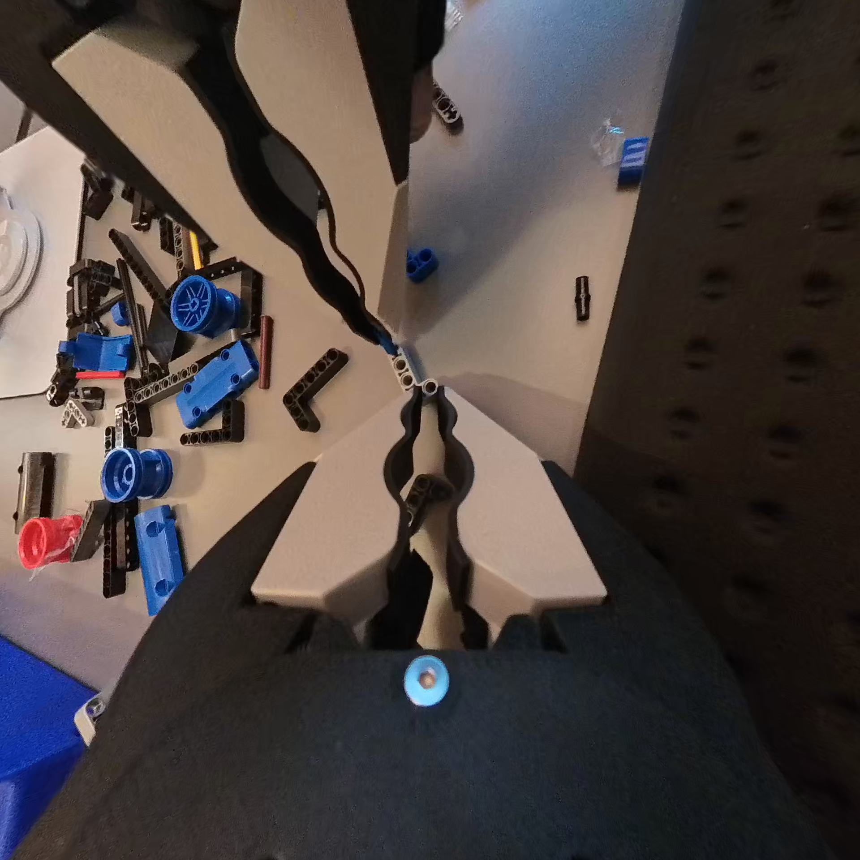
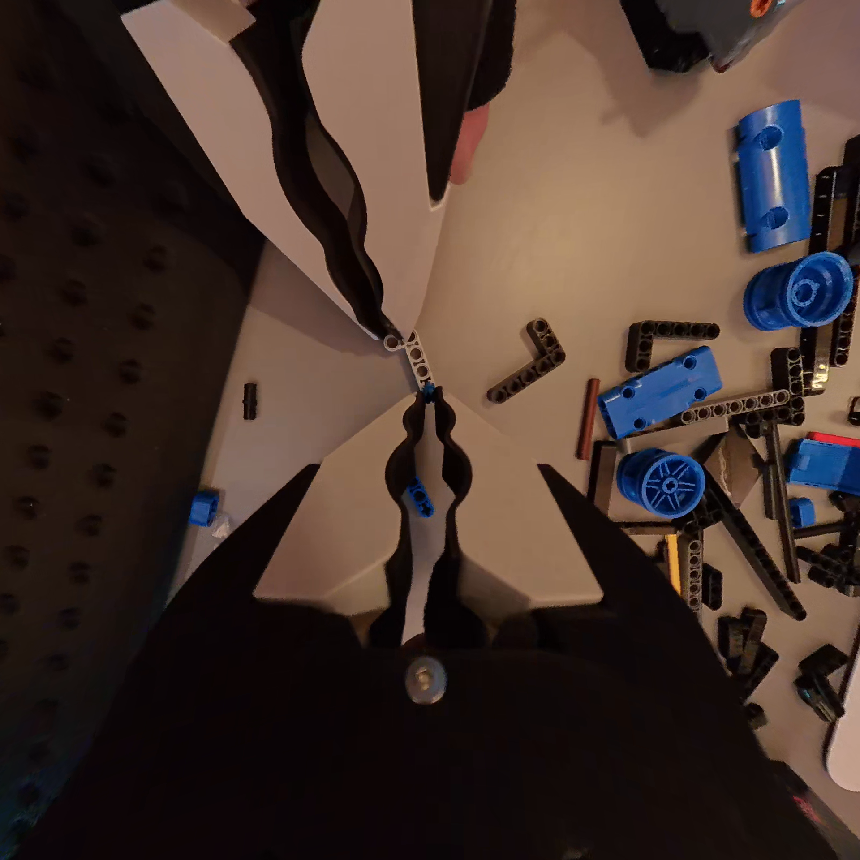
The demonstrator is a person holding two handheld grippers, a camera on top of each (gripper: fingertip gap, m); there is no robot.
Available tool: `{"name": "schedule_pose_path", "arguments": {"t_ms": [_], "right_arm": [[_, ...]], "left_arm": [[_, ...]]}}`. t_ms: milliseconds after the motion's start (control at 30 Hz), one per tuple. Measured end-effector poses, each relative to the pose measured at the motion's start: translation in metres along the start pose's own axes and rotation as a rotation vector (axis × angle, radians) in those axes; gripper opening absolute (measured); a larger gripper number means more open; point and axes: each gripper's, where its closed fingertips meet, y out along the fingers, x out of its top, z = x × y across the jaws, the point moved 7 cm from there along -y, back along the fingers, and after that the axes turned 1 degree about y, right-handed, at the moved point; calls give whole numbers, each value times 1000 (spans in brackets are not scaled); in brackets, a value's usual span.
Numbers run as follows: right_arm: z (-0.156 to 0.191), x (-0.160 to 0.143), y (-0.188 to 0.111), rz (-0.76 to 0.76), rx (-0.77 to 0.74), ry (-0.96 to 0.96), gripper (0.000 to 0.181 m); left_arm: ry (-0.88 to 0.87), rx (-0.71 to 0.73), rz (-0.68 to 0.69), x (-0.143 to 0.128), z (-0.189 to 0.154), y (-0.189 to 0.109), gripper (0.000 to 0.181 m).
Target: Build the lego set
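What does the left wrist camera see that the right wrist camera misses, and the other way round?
Only the left wrist view shows a red wheel hub and a small blue tile near the dark mat. Only the right wrist view shows a dark box at the table's far edge. Both show the grey beam held between the left gripper and right gripper, plus the black L-shaped beam and spoked blue wheel.

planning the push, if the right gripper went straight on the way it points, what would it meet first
The right gripper, shut on a small blue pin, would drive it into the grey beam's near end hole; just beyond is the left gripper holding that beam.
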Motion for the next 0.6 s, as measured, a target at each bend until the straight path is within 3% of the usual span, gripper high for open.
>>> {"name": "schedule_pose_path", "arguments": {"t_ms": [600], "right_arm": [[-4, 7, 0, 173, 90, -237, 3]], "left_arm": [[-13, -8, -12, 0, 1, 1, 5]]}}
